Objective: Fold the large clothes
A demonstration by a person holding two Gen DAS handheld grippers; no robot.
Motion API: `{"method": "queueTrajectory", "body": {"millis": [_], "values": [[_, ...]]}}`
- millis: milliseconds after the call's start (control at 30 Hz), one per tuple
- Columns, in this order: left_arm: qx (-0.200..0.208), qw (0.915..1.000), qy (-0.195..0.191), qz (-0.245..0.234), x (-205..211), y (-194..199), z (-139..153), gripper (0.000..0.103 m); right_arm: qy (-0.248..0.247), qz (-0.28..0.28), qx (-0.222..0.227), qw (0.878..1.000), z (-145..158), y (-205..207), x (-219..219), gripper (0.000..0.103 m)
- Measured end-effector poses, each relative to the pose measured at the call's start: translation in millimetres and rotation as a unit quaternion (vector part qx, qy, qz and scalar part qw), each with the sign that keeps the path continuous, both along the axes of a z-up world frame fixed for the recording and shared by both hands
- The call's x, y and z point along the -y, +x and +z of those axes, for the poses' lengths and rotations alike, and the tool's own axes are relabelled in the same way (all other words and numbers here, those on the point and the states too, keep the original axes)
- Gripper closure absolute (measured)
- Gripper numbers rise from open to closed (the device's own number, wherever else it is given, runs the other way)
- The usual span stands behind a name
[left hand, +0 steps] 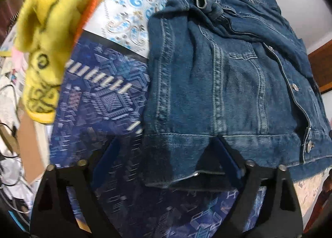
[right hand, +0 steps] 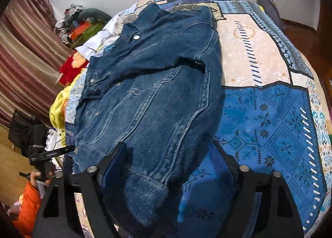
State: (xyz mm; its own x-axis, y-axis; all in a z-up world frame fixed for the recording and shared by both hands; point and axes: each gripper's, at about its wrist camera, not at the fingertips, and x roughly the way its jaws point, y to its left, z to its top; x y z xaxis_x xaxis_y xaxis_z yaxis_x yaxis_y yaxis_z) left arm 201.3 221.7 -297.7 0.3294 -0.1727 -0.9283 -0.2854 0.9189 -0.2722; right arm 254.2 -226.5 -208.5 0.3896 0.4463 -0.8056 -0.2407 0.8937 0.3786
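Note:
A blue denim jacket (left hand: pixel 228 76) lies front up on the patterned blue bedspread (left hand: pixel 99 101), sleeves folded across its chest. My left gripper (left hand: pixel 166 148) is open at the jacket's hem, with the hem's left corner hanging between the fingers. In the right wrist view the jacket (right hand: pixel 149 84) stretches away from me. My right gripper (right hand: pixel 170 152) is open around the jacket's near hem corner, with the left finger (right hand: pixel 116 159) against the denim. The left gripper also shows at the left in the right wrist view (right hand: pixel 51 153), held by a hand in an orange sleeve.
A yellow printed garment (left hand: pixel 41 51) lies at the bed's left. White, red and yellow clothes (right hand: pixel 78 59) pile along the bed's left side. Striped curtains (right hand: pixel 25 55) hang at the left. Bare bedspread (right hand: pixel 269 113) lies right of the jacket.

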Motion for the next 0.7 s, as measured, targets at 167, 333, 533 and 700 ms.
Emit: {"method": "queueTrajectory", "body": {"millis": [167,333,533,700], "values": [[0.005,0.9999,-0.012,-0.006,14,1,-4,0.052,-0.007,0.018,0.011,1.000,2,-4,-9,0.064],[0.006,0.9996,0.024,-0.012,14,0,14,0.081,0.005,0.031,0.008,0.999,7,4,-15,0.083],[0.071,0.9960,0.044,-0.030,22,4,70,0.087,0.045,0.040,0.022,0.998,30,26,-13,0.087],[0.155,0.9835,0.074,-0.057,27,31,128,0.087,0.063,0.039,0.064,0.995,57,54,-20,0.089]]}}
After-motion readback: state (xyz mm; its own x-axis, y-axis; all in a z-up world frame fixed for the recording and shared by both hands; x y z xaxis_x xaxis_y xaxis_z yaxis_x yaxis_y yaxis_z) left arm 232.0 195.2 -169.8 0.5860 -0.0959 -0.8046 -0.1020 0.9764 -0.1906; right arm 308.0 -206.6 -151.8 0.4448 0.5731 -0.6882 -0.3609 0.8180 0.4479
